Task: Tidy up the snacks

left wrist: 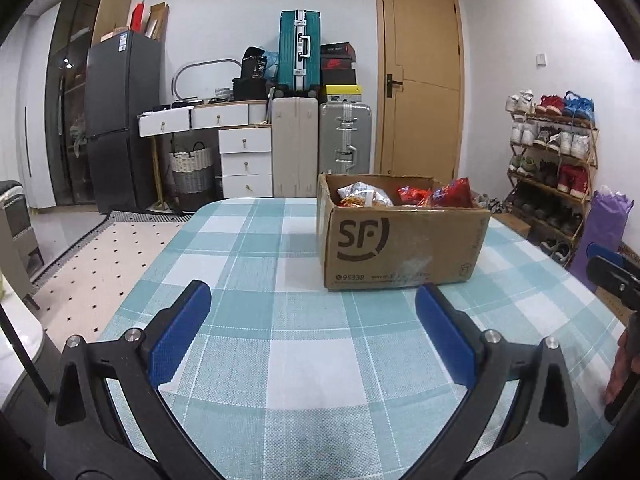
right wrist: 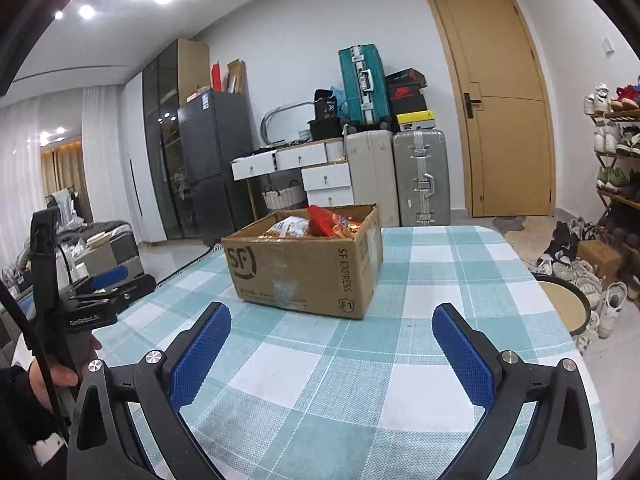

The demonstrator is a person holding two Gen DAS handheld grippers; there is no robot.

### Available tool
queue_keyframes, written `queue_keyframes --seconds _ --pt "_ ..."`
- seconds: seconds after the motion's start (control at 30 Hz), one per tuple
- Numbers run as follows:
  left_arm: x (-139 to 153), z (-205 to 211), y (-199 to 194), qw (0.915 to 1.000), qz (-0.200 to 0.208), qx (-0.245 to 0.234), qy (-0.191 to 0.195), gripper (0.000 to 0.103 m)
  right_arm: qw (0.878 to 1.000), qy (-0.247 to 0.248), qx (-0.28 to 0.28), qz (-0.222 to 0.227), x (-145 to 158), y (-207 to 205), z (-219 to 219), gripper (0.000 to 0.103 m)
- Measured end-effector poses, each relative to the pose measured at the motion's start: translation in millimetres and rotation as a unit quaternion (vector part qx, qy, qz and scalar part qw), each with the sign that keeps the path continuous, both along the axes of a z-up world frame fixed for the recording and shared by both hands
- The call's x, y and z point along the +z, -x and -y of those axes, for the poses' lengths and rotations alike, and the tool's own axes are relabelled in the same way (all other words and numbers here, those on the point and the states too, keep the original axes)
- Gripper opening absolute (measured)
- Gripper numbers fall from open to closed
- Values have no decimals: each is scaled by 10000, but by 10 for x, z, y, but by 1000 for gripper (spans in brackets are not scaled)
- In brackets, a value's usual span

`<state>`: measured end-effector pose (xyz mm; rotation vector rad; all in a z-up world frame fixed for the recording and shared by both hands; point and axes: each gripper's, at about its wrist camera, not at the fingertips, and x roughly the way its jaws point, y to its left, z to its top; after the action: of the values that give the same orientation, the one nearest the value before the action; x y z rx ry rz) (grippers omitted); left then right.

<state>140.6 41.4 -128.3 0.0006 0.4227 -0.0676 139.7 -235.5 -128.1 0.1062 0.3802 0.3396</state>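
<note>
An open cardboard SF box stands on the checked tablecloth at the far side of the table. It holds several snack bags: a white and orange bag and red bags. In the right wrist view the box is ahead and left, with a red bag sticking up. My left gripper is open and empty, short of the box. My right gripper is open and empty, short of the box. The left gripper also shows in the right wrist view at the far left.
The table's far edge lies just behind the box. A round stool stands off the table's right edge. A shoe rack, suitcases, a drawer unit and a fridge line the walls beyond.
</note>
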Motion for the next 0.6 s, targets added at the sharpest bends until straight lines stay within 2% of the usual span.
queue_keyframes --seconds 0.13,0.27,0.6 --pt "-67 82 -95 9995 -173 61 -248 102 9997 192 -109 -95 -23 -43 -56 103" --pt "-39 172 -113 9988 -160 67 -456 102 9997 136 -223 3 -20 -30 -10 103" --pt "-80 257 -167 9982 -175 17 -567 102 9998 120 -181 44 -34 6 30 103"
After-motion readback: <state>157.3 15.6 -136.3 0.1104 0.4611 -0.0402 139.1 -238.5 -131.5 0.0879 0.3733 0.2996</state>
